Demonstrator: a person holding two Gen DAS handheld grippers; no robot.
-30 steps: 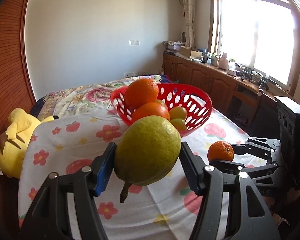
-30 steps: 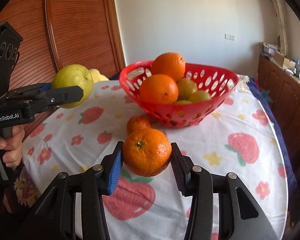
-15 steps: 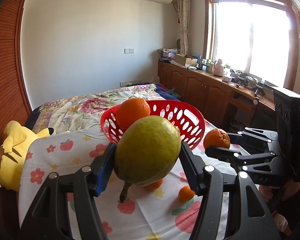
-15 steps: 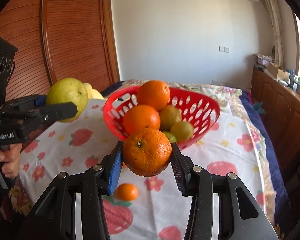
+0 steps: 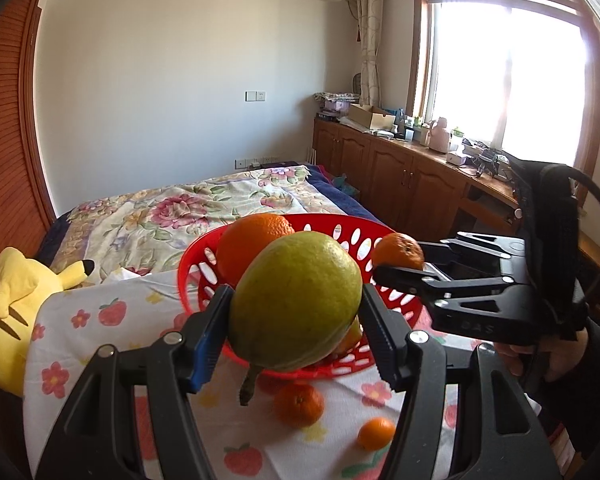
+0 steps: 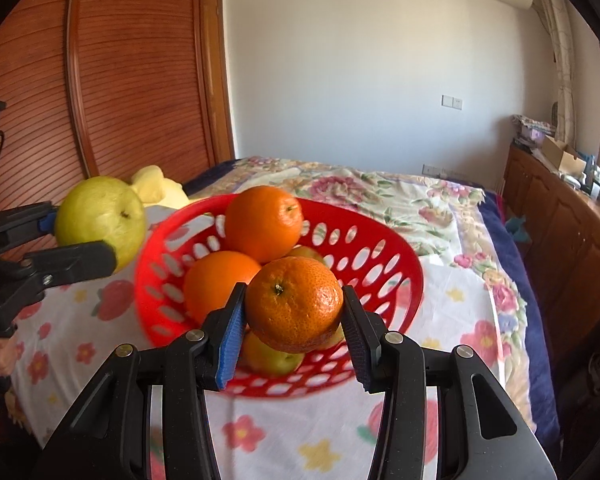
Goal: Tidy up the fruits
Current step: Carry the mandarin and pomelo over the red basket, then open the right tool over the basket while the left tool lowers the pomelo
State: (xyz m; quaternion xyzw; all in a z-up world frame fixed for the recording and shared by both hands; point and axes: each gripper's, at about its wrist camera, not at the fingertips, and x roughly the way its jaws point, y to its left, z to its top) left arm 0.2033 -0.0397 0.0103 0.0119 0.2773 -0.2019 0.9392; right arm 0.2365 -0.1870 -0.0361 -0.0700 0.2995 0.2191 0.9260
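Left wrist view: our left gripper (image 5: 296, 326) is clamped on the green pear-like fruit (image 5: 296, 306), one pad on each flank, stem hanging below. We carry it raised in front of the red basket (image 5: 204, 256), near the basket's near rim; high, we judge, so it clears the rim for the drop. Skin is yellow-green, matte, faintly speckled. Our right gripper (image 5: 398, 266) comes in from the right over the basket's right rim, closed on a mandarin (image 5: 398, 250). Two small oranges (image 5: 299, 399) lie loose on the flowered tablecloth (image 5: 100, 328), towards the table's near edge; still to collect, by our reading

Right wrist view: right gripper (image 6: 294, 328) grips the mandarin (image 6: 294, 304) across its middle, stem scar facing us, held just above the basket's (image 6: 380, 264) near rim. Peel is bright orange, pebbled. Inside sit two large oranges (image 6: 263, 222) and greenish fruit beneath. Left gripper (image 6: 96, 240) with the green fruit (image 6: 100, 220) hangs beside the basket's left rim
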